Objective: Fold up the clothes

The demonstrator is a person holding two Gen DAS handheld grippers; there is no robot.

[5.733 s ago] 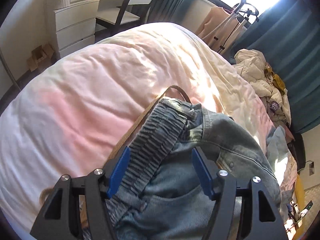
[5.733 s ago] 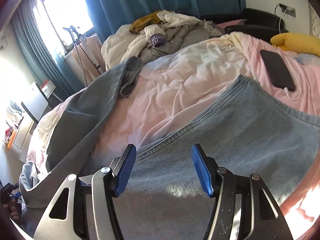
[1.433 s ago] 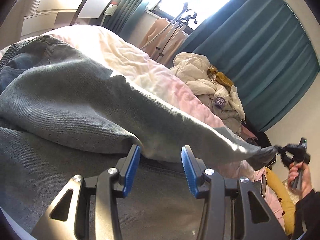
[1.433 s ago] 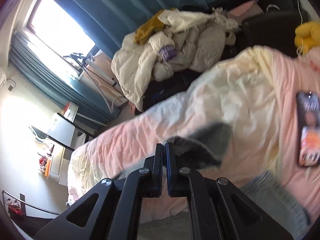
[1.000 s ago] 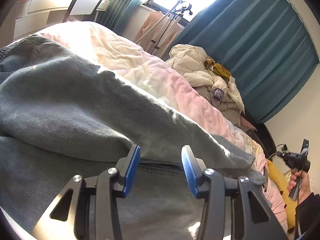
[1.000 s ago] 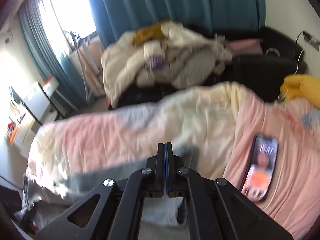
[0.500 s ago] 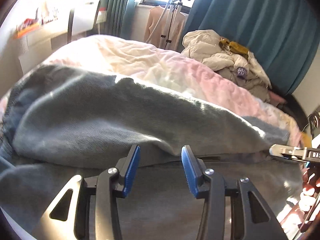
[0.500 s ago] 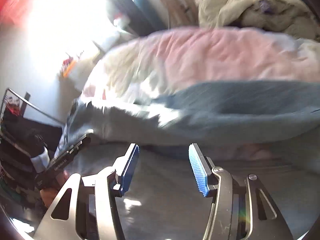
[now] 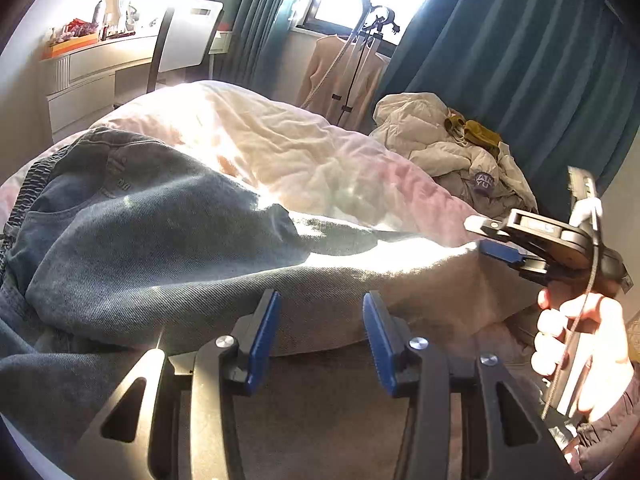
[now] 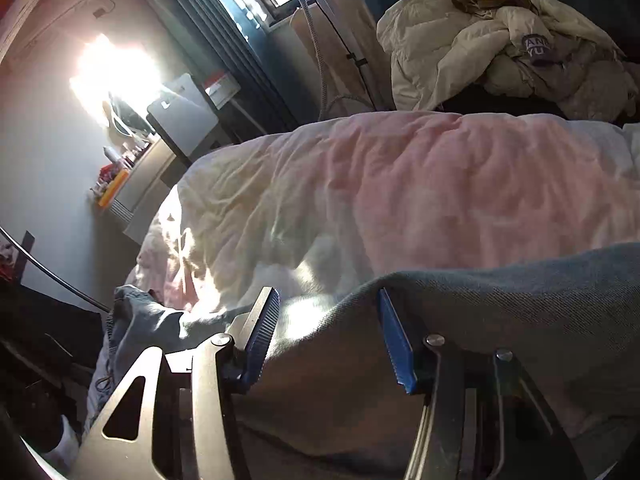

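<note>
Blue-grey jeans (image 9: 152,248) lie on the pink and cream duvet (image 9: 304,160), one leg folded over the other lengthwise. My left gripper (image 9: 320,320) is open and empty, low over the folded legs. My right gripper (image 10: 326,320) is open and empty over the denim (image 10: 500,320). It also shows in the left wrist view (image 9: 496,240), held by a hand (image 9: 580,340) at the right, above the leg ends. The elastic waistband (image 9: 28,184) lies at the far left.
A pile of cream and grey clothes (image 9: 460,160) lies beyond the bed by the teal curtains (image 9: 500,60). A garment steamer stand (image 9: 360,40), a chair (image 9: 184,40) and a white desk (image 9: 88,64) stand at the back left.
My right gripper carried a leg end across, let it go and opened. It has since swung in close over the denim. The left gripper stayed open and shifted a little.
</note>
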